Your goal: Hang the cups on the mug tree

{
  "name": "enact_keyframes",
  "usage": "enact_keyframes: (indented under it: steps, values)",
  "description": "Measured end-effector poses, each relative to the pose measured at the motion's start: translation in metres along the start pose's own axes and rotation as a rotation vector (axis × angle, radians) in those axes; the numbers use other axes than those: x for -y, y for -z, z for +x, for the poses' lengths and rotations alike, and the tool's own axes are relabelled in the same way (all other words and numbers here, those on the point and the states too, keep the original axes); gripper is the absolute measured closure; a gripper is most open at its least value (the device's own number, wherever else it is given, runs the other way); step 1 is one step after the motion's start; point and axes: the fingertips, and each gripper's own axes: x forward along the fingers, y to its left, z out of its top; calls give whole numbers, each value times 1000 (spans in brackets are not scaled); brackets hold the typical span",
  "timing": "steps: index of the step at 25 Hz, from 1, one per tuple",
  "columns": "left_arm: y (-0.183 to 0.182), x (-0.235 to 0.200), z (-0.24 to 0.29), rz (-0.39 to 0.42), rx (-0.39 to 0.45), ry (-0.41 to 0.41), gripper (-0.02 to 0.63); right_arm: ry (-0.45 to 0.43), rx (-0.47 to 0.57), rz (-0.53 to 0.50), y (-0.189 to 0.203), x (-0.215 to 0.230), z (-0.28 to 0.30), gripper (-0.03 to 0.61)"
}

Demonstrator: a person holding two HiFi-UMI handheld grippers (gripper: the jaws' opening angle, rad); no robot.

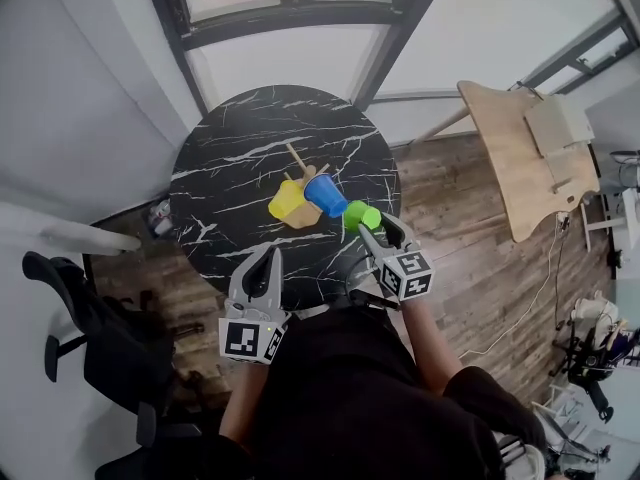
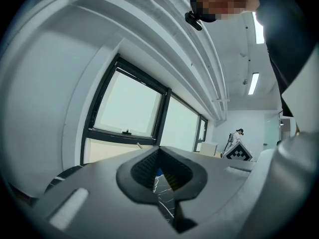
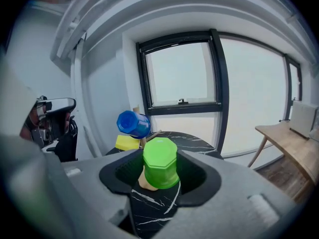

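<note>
On the black table [image 1: 230, 158], the head view shows the mug tree [image 1: 297, 156] with the yellow cup [image 1: 285, 201] and blue cup [image 1: 325, 195] on it. Right gripper [image 1: 380, 226] fingers grasp the green cup [image 3: 160, 162] just beside the tree, plainest in the right gripper view. Left gripper [image 1: 262, 260] fingers are clenched, empty; its view is mostly window.

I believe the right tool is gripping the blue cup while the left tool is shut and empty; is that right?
Not quite: the right tool grips the green cup, not the blue cup, as the right gripper view shows. The left tool is shut and empty.
</note>
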Motion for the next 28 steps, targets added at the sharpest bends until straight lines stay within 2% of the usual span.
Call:
enact_keyframes:
  steps: [15,28]
  values:
    - [12,37,33,53,0,-230,612,-210,23,-9,-14,47,10,373]
    - [22,72,53,73,16,-327,612,-368,64,-46,-43,60,32,374]
